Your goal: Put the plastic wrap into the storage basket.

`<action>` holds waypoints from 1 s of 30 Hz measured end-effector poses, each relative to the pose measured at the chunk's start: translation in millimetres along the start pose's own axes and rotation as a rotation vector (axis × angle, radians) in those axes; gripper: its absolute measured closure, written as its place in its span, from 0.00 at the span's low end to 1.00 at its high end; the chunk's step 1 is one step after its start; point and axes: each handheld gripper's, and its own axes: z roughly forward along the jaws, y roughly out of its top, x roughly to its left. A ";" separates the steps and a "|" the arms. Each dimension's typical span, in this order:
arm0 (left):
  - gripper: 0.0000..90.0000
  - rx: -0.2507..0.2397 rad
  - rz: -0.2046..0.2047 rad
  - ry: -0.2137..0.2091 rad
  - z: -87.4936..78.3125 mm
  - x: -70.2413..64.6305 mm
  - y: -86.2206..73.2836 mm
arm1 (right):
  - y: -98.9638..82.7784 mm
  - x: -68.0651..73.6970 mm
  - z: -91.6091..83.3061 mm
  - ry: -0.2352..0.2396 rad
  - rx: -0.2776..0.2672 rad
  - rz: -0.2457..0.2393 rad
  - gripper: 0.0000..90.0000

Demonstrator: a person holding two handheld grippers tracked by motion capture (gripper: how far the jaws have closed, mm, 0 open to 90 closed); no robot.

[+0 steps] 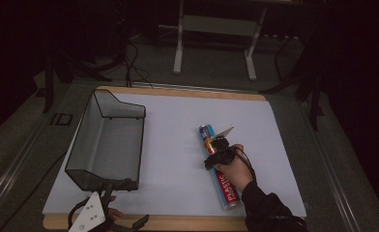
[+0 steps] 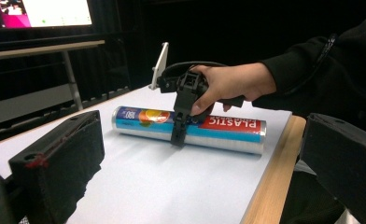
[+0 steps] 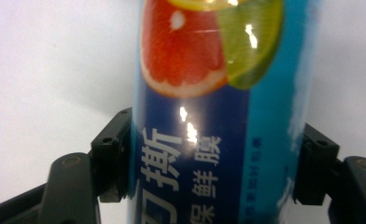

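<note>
A roll of plastic wrap (image 1: 229, 191) with a blue and red label and a fruit picture lies on the white mat, right of centre. My right gripper (image 1: 215, 147) straddles its far half; in the right gripper view both pads press the sides of the roll (image 3: 209, 140). In the left gripper view the roll (image 2: 228, 133) rests flat on the mat with the right gripper (image 2: 179, 123) and a hand over it. My left gripper (image 1: 133, 203) sits at the mat's near left edge, jaws wide apart (image 2: 195, 177) and holding nothing.
A dark see-through bin (image 1: 81, 140) stands on the left of the white mat (image 1: 178, 145), next to the left gripper. The mat lies on a wooden board (image 1: 187, 223). A metal stand (image 1: 216, 29) and cables are on the floor beyond the table.
</note>
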 end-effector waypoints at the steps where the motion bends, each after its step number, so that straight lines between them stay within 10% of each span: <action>1: 0.01 0.001 0.001 0.002 0.1 -0.4 0.0 | -0.4 -0.2 -0.5 0.000 -0.001 0.001 0.34; 13: 0.01 0.014 0.010 0.002 1.8 -1.1 -0.8 | 1.9 -2.4 -12.0 0.109 -0.019 0.016 0.35; 30: 0.01 0.019 0.016 0.008 1.9 -1.7 -1.0 | 42.4 20.9 -89.2 0.237 -0.309 0.031 0.35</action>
